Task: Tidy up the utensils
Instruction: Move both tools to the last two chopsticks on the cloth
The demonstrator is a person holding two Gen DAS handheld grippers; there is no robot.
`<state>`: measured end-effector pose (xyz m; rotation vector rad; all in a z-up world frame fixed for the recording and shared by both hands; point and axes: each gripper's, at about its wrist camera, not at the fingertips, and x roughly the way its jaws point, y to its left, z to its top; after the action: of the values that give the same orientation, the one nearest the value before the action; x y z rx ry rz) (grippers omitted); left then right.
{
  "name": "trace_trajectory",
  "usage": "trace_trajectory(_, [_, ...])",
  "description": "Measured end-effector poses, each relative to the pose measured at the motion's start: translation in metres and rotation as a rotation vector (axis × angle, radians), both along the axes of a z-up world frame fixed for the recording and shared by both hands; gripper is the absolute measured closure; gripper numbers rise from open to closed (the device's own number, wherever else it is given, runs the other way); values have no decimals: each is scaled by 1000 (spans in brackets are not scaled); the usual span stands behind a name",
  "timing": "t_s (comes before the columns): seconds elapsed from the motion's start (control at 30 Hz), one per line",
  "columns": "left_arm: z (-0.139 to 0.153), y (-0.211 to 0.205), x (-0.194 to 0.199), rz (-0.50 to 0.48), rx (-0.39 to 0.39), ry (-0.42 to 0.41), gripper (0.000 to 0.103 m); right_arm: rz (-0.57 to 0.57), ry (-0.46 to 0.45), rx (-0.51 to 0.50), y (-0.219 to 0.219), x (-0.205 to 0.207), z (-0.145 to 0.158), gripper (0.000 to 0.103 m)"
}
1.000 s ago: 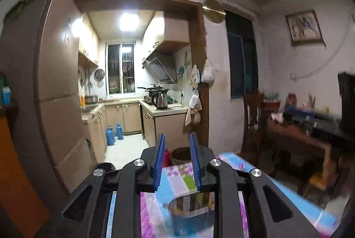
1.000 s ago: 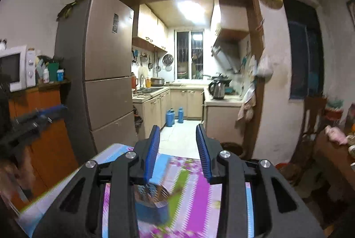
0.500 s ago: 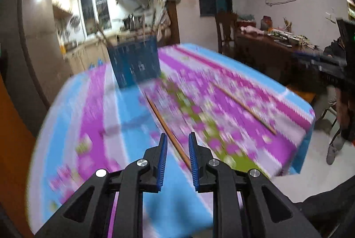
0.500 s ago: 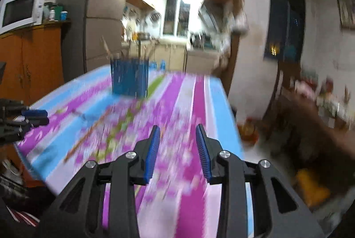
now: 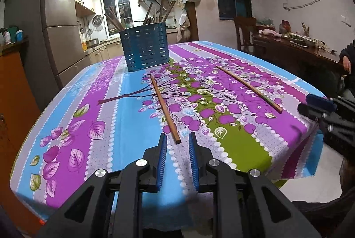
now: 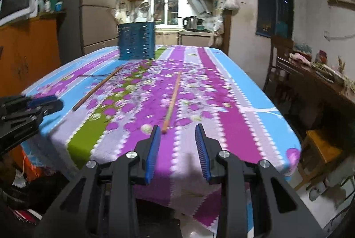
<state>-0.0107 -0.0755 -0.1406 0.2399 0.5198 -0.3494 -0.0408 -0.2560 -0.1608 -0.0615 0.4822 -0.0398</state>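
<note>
Two wooden chopsticks lie apart on the flowered tablecloth. The left chopstick [image 5: 165, 110] points at my left gripper [image 5: 177, 138], which is open and empty just short of its near end. The right chopstick [image 6: 172, 100] ends just ahead of my open, empty right gripper [image 6: 177, 129]; it also shows in the left wrist view [image 5: 248, 85]. A blue slotted utensil holder [image 5: 145, 49] with several chopsticks standing in it sits at the far end of the table; it shows in the right wrist view [image 6: 136, 40] too.
The table [image 5: 106, 118] has its front edge right below both grippers. A fridge [image 5: 60, 38] and orange cabinet [image 6: 28, 49] stand to the left. A wooden chair [image 6: 281, 60] and a cluttered side table [image 5: 297, 49] stand to the right. A person's hand [image 5: 346, 65] shows at the right edge.
Both grippers have tilted down from facing the kitchen to facing the tabletop, and pulled back to its near edge. The chopsticks and holder now lie in front of them. Both stay open.
</note>
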Motion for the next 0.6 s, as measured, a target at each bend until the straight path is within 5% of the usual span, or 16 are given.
trace_trajectory(0.6, [-23,-15,27,69,33,-9,80,-55,64,-4,3,29,-16,72])
